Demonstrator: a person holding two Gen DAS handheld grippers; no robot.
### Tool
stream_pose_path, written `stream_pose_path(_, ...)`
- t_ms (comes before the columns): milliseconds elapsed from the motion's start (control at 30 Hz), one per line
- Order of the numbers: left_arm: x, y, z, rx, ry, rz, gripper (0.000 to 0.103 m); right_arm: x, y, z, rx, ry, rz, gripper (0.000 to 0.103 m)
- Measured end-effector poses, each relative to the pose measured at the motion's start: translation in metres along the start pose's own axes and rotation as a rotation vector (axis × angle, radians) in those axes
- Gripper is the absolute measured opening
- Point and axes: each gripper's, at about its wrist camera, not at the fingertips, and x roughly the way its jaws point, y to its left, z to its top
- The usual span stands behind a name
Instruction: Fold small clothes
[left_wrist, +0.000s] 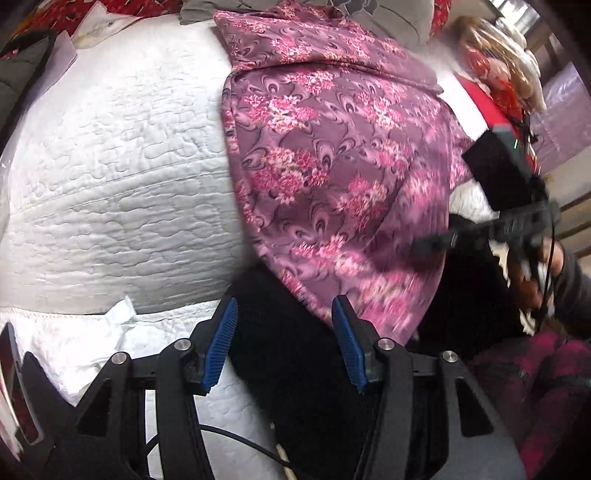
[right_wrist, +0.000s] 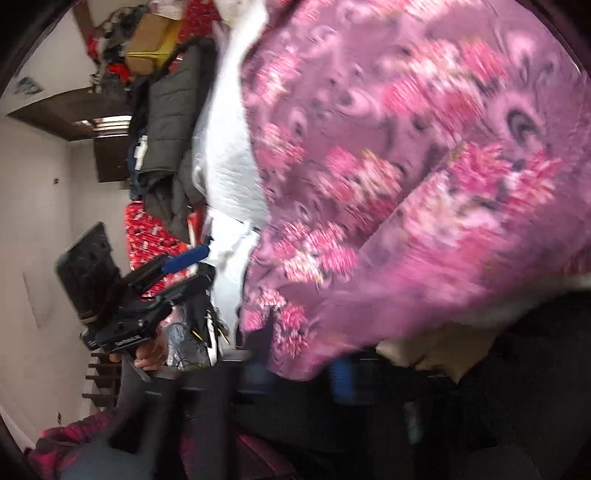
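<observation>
Left gripper: black plastic frame showing angular cut-outs, two fingers wearing ribbed blue pads, round silver screws sitting at the linkage joints. A thin black cable and a cream one are running beneath the frame.

Right gripper: black body, blurring in the left wrist view, carrying a black box on top with a small green light; black cable hanging from it. The person is wearing a dark grey sleeve.
</observation>
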Motion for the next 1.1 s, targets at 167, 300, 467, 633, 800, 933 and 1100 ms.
stream_pose_path(167,0.007,-0.010,-0.003,0.048,0.004,-0.011,0.052,-0.042,0.008,0.018,-0.002,-0.206,0.085,0.006)
stream_pose_path(300,0.024,-0.027,0.009,0.112,0.024,-0.008,0.052,-0.058,0.007,0.040,0.027,-0.285,0.094,0.006)
stream_pose_path(467,0.044,-0.041,0.029,0.162,0.018,0.034,0.052,-0.057,0.004,0.066,0.091,-0.323,0.087,0.007)
stream_pose_path(633,0.069,-0.035,0.057,0.095,0.063,0.018,0.052,-0.062,-0.009,0.090,0.175,-0.376,0.116,0.011)
stream_pose_path(800,0.047,-0.008,0.096,-0.142,-0.068,-0.137,0.052,-0.072,-0.014,0.101,0.208,-0.401,0.080,0.012)
stream_pose_path(933,0.037,0.045,0.122,-0.475,-0.136,-0.251,0.052,-0.091,-0.019,0.101,0.218,-0.408,0.069,0.030)
stream_pose_path(1100,0.034,0.088,0.126,-0.675,-0.151,-0.251,0.052,-0.146,-0.020,0.079,0.146,-0.498,0.015,0.035)
